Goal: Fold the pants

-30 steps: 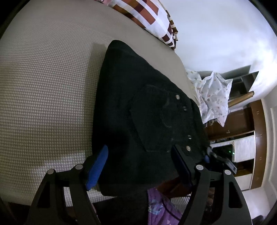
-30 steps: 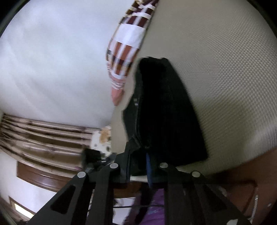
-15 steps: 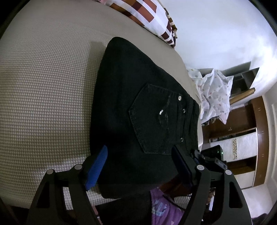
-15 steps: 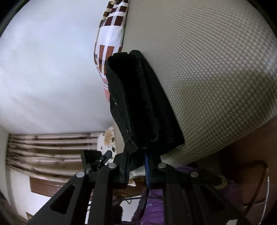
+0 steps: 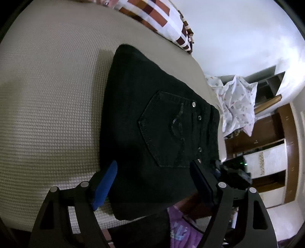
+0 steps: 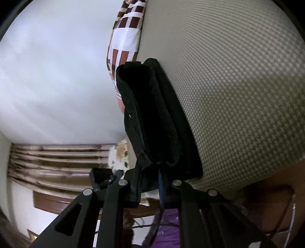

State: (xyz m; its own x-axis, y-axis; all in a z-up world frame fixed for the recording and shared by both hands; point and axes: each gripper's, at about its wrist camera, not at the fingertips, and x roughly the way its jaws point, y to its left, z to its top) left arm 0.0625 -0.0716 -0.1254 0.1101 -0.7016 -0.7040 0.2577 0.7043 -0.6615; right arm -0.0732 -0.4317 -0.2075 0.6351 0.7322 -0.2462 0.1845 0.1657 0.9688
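The right tool point(image 6: 150, 183) is clamped on the near edge of the folded black pants point(image 6: 152, 122), whose stacked layers run from it toward 12 o'clock in its view. The left tool point(image 5: 154, 181) stands apart, its blue pad point(image 5: 105, 186) and dark pad on either side of the near hem without pressing it, as far as I can tell. From there the pants' long axis runs toward 11 o'clock across the bed point(image 5: 47, 95), back pocket point(image 5: 165, 129) up. A checked pillow point(image 5: 162, 17) lies beyond at 12 o'clock.
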